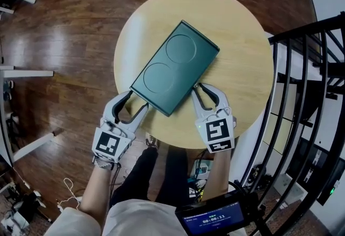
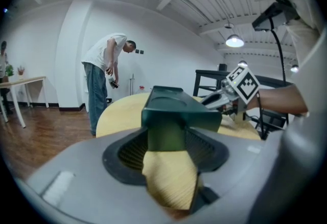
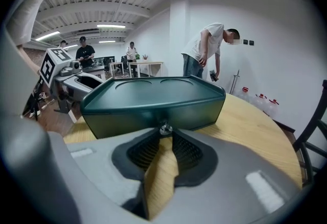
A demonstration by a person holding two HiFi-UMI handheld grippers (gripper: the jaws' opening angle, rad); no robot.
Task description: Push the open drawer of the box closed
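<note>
Right gripper view: right gripper [image 3: 164,136] has its jaws drawn nearly together, and their tips pinch the small metal knob [image 3: 164,129]. The knob sits dead centre on the drawer [image 3: 196,108] front, which is the long side of the green box [image 3: 153,92]. That front spreads to both sides of the tips and looks flush or close to flush; I can't make out a gap. Left gripper [image 2: 167,133] has its jaws well apart and holds nothing. The box's near end stands right at their tips, seemingly touching, with bare table [image 1: 242,30] showing between the pads. Handling, judged: the box is stiff and hard-shelled with a smooth, slick finish, and is probably light. A shove on the drawer would likely slide the whole box across the smooth wood, so the left tips should stay against the end as a stop. The knob is tiny and round and easy to slip off, so it is better to push flat on the front just beside the knob or with the knob trapped between the tips. Nothing looks fragile. Counts: one box, one drawer, one knob, two round recesses [image 1: 181,48] in the lid, one round table, two grippers. One person [image 3: 207,49] bends over beyond the box, far past the jaws.
</note>
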